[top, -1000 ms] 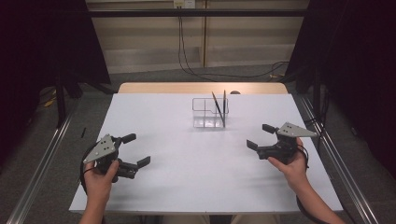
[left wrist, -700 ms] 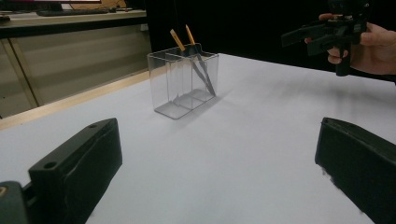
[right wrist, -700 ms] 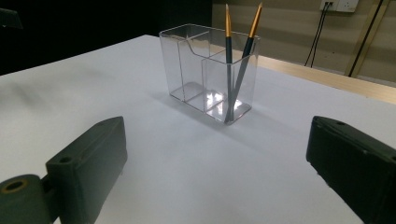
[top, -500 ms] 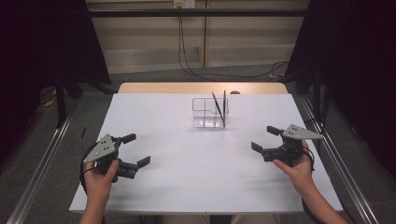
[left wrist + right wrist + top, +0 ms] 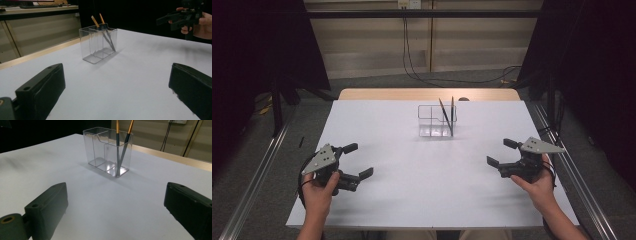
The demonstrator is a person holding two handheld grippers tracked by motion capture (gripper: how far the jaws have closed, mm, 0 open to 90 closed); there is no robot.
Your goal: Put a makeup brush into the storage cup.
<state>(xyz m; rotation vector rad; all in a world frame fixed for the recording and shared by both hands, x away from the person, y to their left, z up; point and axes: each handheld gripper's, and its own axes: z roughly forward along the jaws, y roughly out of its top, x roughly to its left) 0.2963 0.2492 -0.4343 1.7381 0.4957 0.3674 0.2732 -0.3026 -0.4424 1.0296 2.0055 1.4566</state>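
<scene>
One clear plastic holder point(image 5: 436, 121) stands upright on the white bench point(image 5: 427, 190), at about twelve o'clock from the bench's middle and near its far edge. Inner walls split it into compartments; the right gripper view shows three of them. Two brushes point(image 5: 447, 116) with grey shafts and gold-orange ends stand in the end compartment on the right side as the high view shows it. Both lean, their lower tips close together on the holder's floor and their upper ends spread apart above the rim.

Two claws are in hand, one per hand. The left claw point(image 5: 358, 161) hovers over the bench at about eight o'clock from the holder, its jaws spread wide with nothing between them; in the left gripper view the holder point(image 5: 98, 42) sits between the two jaws, well apart from them. The right claw point(image 5: 502, 152) is at about four o'clock from the holder, jaws likewise spread wide and holding nothing; in the right gripper view the holder point(image 5: 108, 151) stands ahead, well apart. The right claw point(image 5: 172, 20) also shows at the upper right of the left gripper view.
</scene>
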